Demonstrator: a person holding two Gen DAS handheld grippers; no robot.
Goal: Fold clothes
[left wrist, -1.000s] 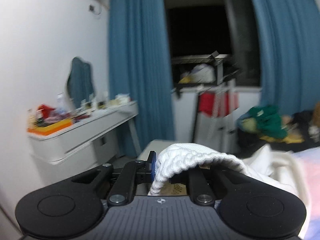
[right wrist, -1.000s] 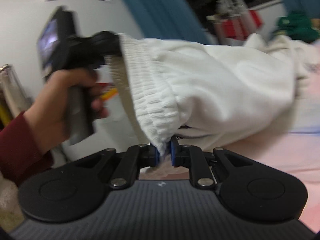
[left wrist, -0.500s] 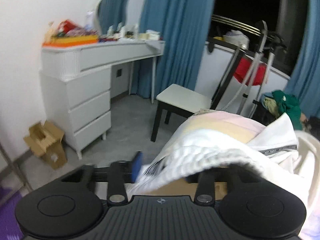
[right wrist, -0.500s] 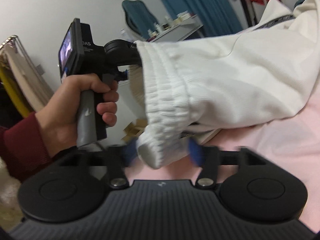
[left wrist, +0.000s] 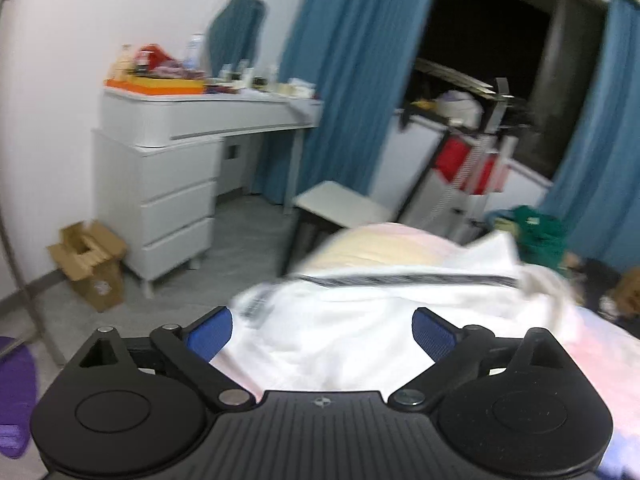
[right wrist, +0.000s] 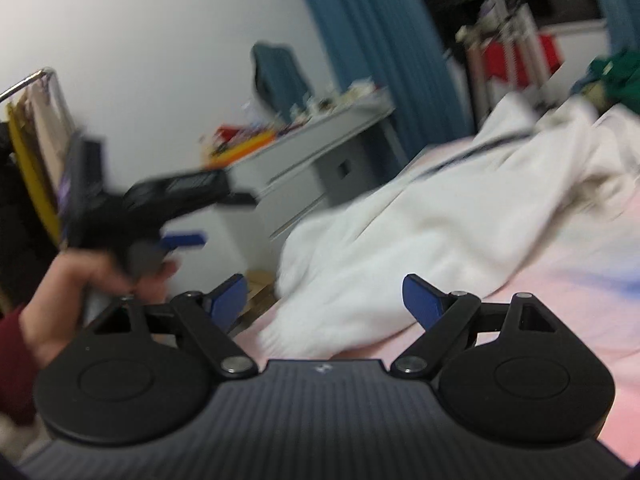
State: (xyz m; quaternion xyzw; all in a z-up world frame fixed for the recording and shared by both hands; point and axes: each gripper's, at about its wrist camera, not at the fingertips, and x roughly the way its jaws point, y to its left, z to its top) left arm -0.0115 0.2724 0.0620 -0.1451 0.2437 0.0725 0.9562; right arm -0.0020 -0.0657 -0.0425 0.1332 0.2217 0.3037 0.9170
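Note:
A white garment (left wrist: 360, 320) with a dark striped band lies spread on the pink bed (left wrist: 600, 360). It also shows in the right wrist view (right wrist: 440, 220), its ribbed hem nearest the camera. My left gripper (left wrist: 322, 330) is open and empty just above the garment's near edge. My right gripper (right wrist: 324, 300) is open and empty over the ribbed hem. The left gripper also shows in the right wrist view (right wrist: 176, 216), blurred, held by a hand in a red sleeve, left of the garment.
A white dresser (left wrist: 172, 160) with clutter on top stands at the left by blue curtains (left wrist: 352, 80). A stool (left wrist: 340, 204) and a drying rack (left wrist: 472, 140) stand beyond the bed. A cardboard box (left wrist: 88, 260) sits on the floor. Green clothes (left wrist: 540, 228) lie at the far right.
Both grippers held the garment's ribbed hem up a second ago. Both have opened and let go, and the garment has dropped flat onto the bed.

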